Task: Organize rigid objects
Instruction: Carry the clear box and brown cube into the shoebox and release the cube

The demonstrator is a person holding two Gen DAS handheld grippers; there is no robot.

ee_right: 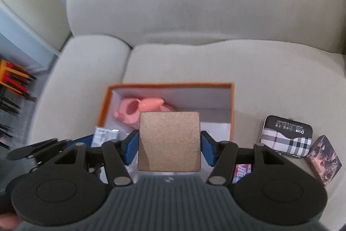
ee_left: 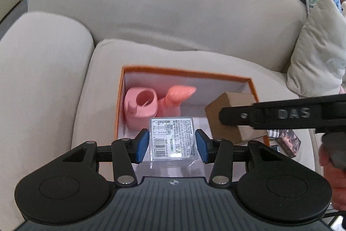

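Holding both loads over the orange box.
Left hand-held gripper pinches my clear labelled cube; right hand-held gripper clamps brown cork block; pink pieces lie inside.

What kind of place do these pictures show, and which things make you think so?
Most likely a home living room. An orange box sits on the seat of a beige sofa, throw pillows lean at one end, and small household items such as a plaid tin lie on the cushion.

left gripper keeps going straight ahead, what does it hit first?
Probably the pink cup lying in the orange box, just beyond the clear labelled box that the left gripper holds; depth is uncertain.
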